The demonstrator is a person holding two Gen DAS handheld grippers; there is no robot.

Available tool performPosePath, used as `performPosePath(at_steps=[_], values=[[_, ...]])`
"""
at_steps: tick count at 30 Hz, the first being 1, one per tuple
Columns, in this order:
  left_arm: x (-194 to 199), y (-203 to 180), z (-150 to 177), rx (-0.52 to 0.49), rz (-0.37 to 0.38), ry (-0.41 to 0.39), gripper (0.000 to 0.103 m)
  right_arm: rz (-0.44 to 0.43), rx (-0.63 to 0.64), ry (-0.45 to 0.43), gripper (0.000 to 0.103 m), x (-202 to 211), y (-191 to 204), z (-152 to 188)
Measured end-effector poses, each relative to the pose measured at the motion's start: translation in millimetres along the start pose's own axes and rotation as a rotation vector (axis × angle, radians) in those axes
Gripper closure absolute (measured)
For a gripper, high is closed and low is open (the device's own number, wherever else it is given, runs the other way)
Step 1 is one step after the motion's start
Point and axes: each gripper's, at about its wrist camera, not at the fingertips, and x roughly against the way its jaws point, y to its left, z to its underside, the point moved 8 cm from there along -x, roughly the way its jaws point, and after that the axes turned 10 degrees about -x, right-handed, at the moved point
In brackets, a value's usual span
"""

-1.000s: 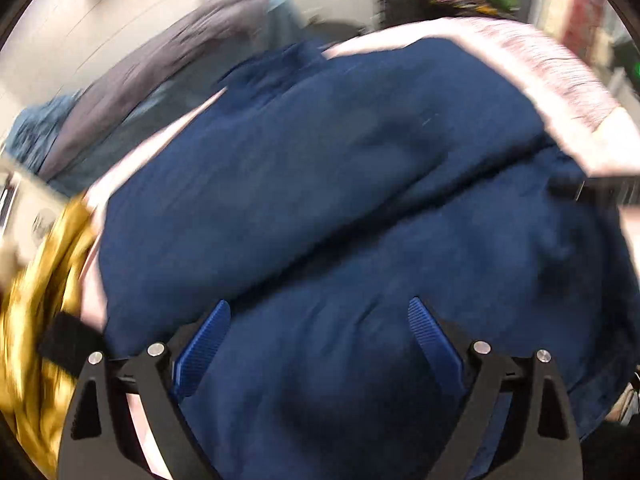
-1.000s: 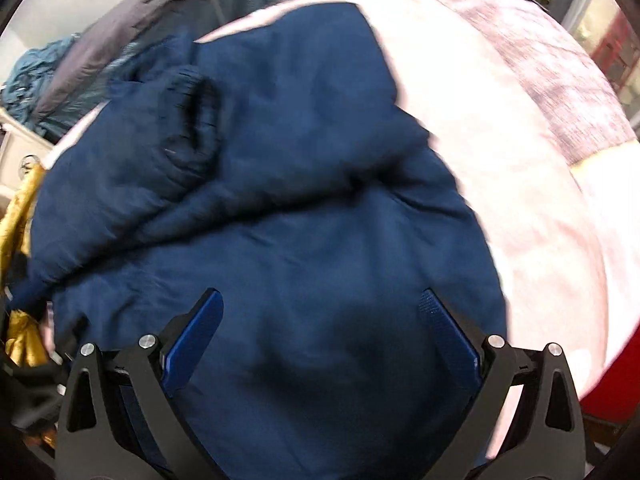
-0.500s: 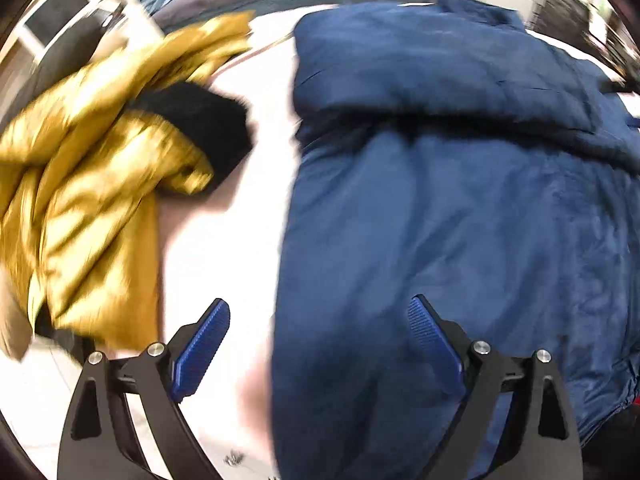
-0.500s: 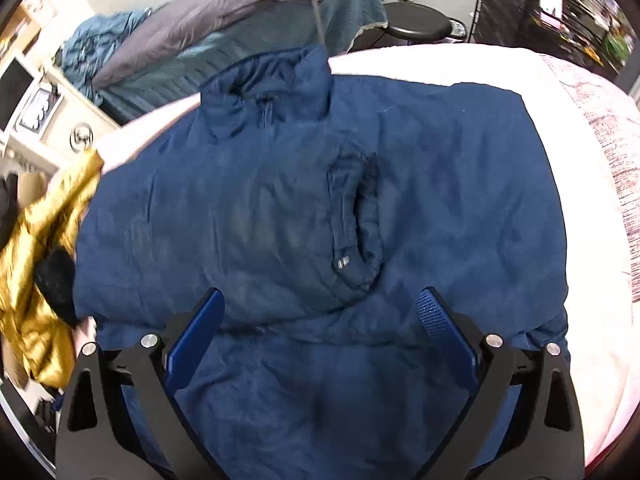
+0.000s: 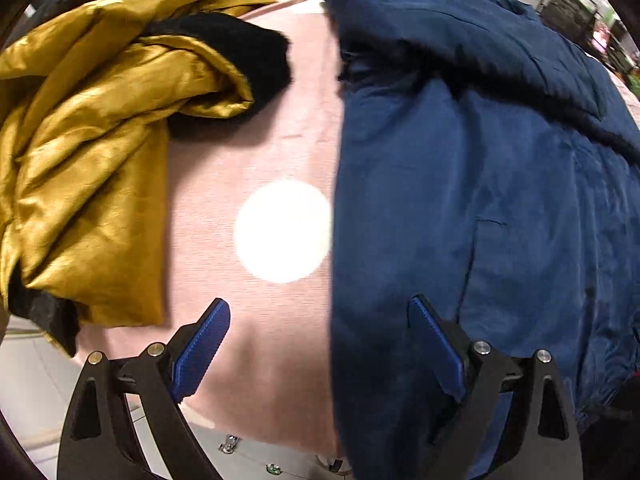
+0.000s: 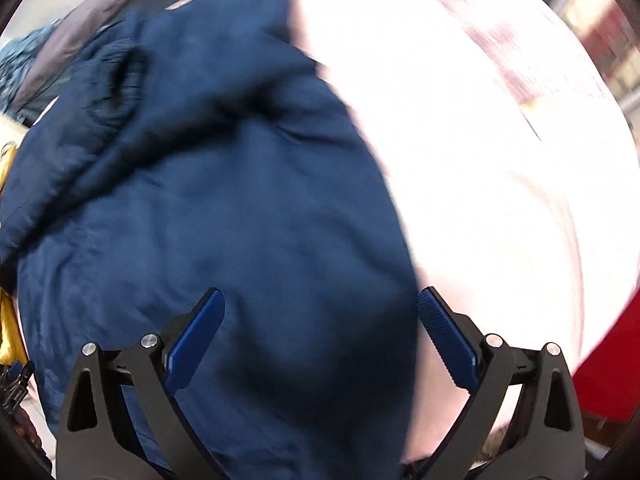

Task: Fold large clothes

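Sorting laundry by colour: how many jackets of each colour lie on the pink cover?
Navy blue jacket: 1
Gold jacket with black lining: 1
Total on the pink cover: 2

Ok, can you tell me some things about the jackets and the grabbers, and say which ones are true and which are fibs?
1. The blue jacket lies on a pink cover. True.
2. The left gripper is squeezing the blue jacket. False: its jaws are wide open and hold nothing.
3. A gold jacket lies to the left of the blue one in the left wrist view. True.
4. The gold jacket is piled on top of the blue jacket. False: bare pink cover shows between them.
5. The right gripper is shut. False: it is open, above the blue jacket.
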Motion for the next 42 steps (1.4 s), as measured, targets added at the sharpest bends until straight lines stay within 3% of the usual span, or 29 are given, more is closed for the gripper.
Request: performPosePath(at_steps=[2, 9, 14, 21, 26, 29, 31, 35, 38, 42], values=[[-5.5, -5.4, 2.8, -0.008, 0.029, 0.014, 0.012, 0.014, -0.021, 0.031, 0.007, -3.9, -18.6, 13.6], [-15.7, -12.3, 37.9, -0.031, 0.108, 0.066, 0.012, -0.08, -0.054, 0.194, 0.007, -17.7, -35.3, 85.2], [-10.2, -5.4, 68.9, 0.084, 0.211, 0.1, 0.012, -0.132, -0.024, 0.25, 0.007, -15.8, -34.4, 124.4], [-1.9, 4.0, 99.6, 0.232, 0.324, 0.087, 0.015, -0.184, 0.003, 0.3, 0.019, -7.4, -39.3, 132.3], [-2.3, 13.3, 89.3, 0.246, 0.36, 0.068, 0.018, -0.218, -0.022, 0.335, 0.02, -3.6, -37.5, 123.3], [20.0, 31.3, 75.7, 0.33, 0.411, 0.002, 0.016, -0.26, -0.087, 0.327, 0.02, 5.8, -57.5, 109.9], [22.9, 40.3, 80.9, 0.369, 0.442, -0.002, 0.016, -0.27, -0.101, 0.317, 0.02, 9.5, -58.9, 108.0], [12.7, 13.7, 86.9, 0.257, 0.461, 0.087, 0.016, -0.315, -0.073, 0.34, 0.02, 8.6, -55.3, 110.0], [1.9, -21.3, 92.9, 0.171, 0.515, 0.133, 0.015, -0.287, -0.013, 0.35, 0.02, 2.4, -47.7, 113.2], [-21.4, -43.2, 91.8, 0.138, 0.458, 0.145, 0.011, -0.246, 0.03, 0.351, 0.02, -9.6, -40.5, 115.0]])
